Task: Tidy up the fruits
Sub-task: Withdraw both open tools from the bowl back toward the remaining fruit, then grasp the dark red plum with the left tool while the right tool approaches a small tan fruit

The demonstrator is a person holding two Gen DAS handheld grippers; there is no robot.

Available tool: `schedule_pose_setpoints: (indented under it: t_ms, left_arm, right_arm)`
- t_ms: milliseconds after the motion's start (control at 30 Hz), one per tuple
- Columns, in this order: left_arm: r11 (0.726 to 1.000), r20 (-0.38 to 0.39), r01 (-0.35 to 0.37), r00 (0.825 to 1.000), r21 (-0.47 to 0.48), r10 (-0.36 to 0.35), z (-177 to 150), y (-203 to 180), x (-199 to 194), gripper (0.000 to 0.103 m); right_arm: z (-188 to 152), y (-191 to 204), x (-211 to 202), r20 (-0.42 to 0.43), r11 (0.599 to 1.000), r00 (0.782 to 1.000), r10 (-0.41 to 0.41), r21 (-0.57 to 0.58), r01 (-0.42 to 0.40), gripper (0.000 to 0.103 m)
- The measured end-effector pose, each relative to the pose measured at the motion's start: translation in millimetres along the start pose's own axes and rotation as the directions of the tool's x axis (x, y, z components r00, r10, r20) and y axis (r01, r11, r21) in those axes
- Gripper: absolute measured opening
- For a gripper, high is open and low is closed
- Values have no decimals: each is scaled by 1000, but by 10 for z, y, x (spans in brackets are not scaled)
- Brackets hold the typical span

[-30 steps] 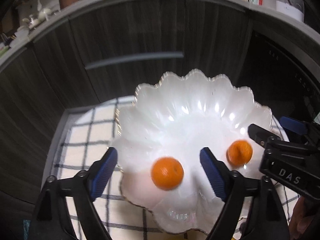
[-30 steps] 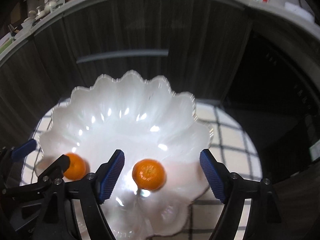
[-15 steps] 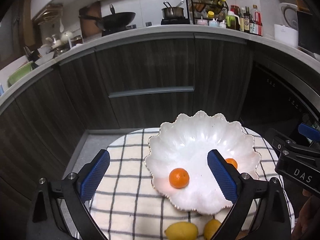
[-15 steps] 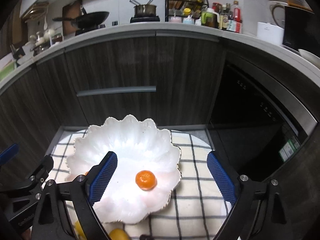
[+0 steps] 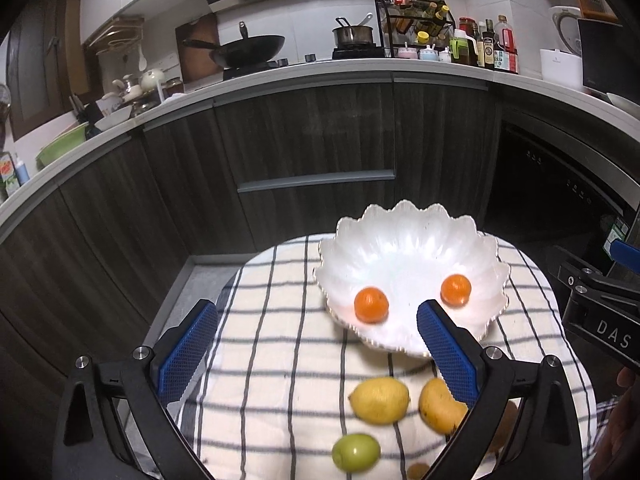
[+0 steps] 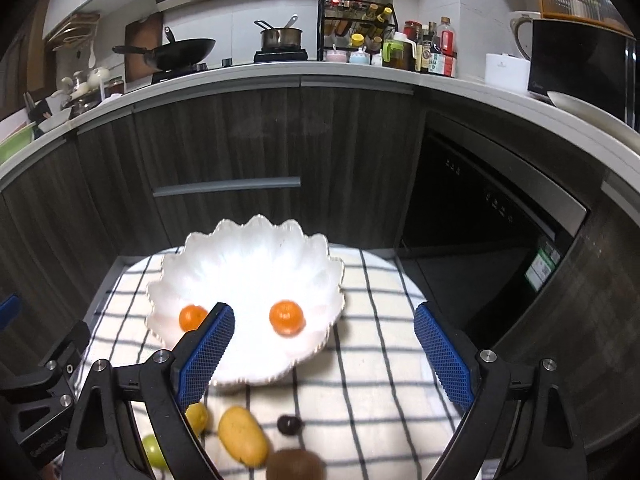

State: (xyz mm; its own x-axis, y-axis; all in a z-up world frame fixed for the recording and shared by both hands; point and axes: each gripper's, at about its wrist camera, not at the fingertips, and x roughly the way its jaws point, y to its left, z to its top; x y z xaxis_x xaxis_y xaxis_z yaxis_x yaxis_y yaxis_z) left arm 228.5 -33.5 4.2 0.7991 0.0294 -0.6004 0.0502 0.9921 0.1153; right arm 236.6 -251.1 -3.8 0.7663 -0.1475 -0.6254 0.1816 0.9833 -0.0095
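White scalloped glass bowl [image 5: 404, 248] sitting on the checked white cloth [image 5: 280, 360] covering the table; two small orange mandarins [image 5: 371, 304] [image 5: 455, 289] lying inside the bowl, apart from each other. On the near side of the bowl, resting on the cloth: yellow lemon [image 5: 379, 399], yellow mango [image 5: 440, 404], small green round fruit [image 5: 355, 451], dark cherry-like fruit [image 6: 289, 425], brown kiwi-like fruit [image 6: 295, 465]. Left tongs [image 5: 316, 346] hanging above the cloth, jaws just been opening, standing wide, gripping nothing. Right tongs [image 6: 324, 350] hanging likewise near the bowl, standing wide, gripping nothing.
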Motion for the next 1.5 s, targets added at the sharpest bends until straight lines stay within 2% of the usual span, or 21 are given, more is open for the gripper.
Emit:
schedule_pose_setpoints:
  t_ms: [267,467,667,900,967,1133,1367,1500]
  left_arm:
    - [1000,-19,14,1000,-5,-14,-476,-82,-232,101]
    - [999,2,50,999,-6,-50,-776,-169,-387,101]
    - [995,-33,102,994,-2,-102,-1044,-293,-419,101]
    - [992,-58,118,992,35,-116,-1274,-483,-383,100]
    - [990,-71,132,989,43,-129,-1363,-538,-364,98]
    - [983,-116,167,981,70,-158,-1562,-666,-269,83]
    - [976,-155,199,970,83,-185,-1756,-780,-179,80]
    - [973,-185,212,964,93,-193,-1850,-843,-112,67]
  right_arm:
    - [-404,-123,-237,-16,1000,1000,-5,-3,5,92]
    - [-714,-209,-345,-48,1000,999,-4,-13,4,92]
    - [-993,-314,-390,-93,1000,996,11,-1,-11,92]
    - [-1301,-445,-401,-141,1000,990,0,4,1,92]
    - [-1379,-484,-383,-160,1000,987,-5,10,7,92]
    - [-1544,-554,-351,-199,1000,980,-15,20,19,92]
    - [-1674,-582,-286,-239,999,971,-13,27,20,92]
    - [-1720,-596,-242,-259,999,966,-17,31,26,92]
